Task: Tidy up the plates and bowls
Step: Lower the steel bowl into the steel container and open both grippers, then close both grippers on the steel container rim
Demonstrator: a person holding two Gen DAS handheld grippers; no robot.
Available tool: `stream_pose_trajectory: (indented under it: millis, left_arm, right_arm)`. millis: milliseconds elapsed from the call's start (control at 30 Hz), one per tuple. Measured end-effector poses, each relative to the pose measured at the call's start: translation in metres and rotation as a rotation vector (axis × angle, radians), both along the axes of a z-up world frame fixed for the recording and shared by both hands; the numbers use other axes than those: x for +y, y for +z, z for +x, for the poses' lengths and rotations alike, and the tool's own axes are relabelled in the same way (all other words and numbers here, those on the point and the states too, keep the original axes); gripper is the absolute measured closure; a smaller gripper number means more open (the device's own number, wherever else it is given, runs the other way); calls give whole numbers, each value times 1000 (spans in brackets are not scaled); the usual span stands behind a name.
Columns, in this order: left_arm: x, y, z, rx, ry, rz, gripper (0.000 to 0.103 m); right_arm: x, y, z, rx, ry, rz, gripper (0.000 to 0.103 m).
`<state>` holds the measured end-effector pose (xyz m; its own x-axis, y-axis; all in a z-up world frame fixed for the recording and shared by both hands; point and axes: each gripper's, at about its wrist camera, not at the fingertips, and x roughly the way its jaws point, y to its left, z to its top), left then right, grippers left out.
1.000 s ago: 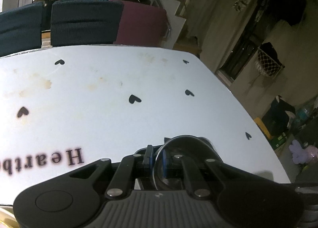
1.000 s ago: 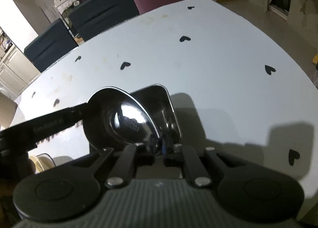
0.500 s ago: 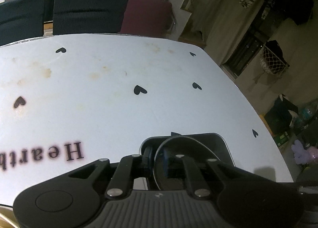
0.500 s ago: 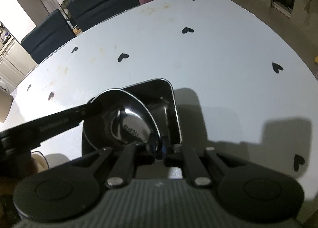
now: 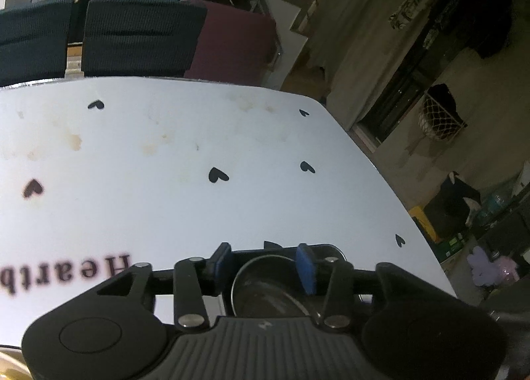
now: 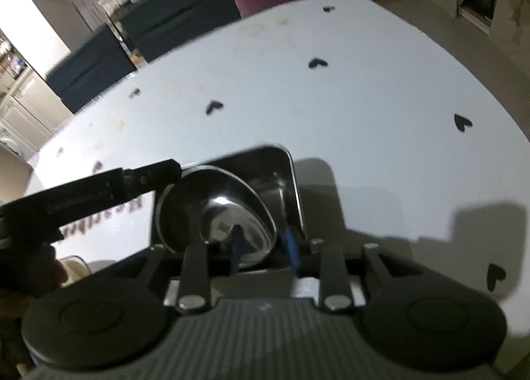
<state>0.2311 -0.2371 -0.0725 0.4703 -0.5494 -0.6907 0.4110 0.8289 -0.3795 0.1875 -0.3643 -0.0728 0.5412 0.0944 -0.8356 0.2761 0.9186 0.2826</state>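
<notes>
On the white heart-printed table, my left hand-held gripper and right hand-held gripper have just been opening, both now part open and holding nothing, leaving the round steel bowl tilted in the dark rectangular metal tray, released.

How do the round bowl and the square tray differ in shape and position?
The round bowl has a curved rim; the square tray has straight walls with rounded corners. The bowl lies tilted inside the tray; the tray sits flat on the table. Both are shiny metal.
</notes>
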Motion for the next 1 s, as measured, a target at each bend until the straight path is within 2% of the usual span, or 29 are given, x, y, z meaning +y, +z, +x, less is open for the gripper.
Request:
stream_pose_trajectory:
  millis: [100,167,367,567,733,800,1000]
  left_arm:
    - [-2,5,-4,-4,-24,67,51]
    - [-4,4,-6,14,-50,122,51]
    - [-6,-5,-13,71,-129,244,51]
    - [-5,-17,-17,102,-149,300,52]
    - [-1,-18,-15,111,-147,300,54]
    - [0,-19,-14,114,-146,307,58]
    - [-2,-18,-19,102,-169,335,58]
  right_arm:
    - [-11,12,-9,-79,-32,19,63]
    - [-19,13,-9,-100,-57,9,63]
    - [-33,-3,1,-27,-94,-13,63]
    - [-36,-12,9,1,-66,0,64]
    - [-40,-17,17,21,-54,27,64]
    - [-42,-19,19,30,-59,30,68]
    - [-42,-23,18,33,-32,62,83]
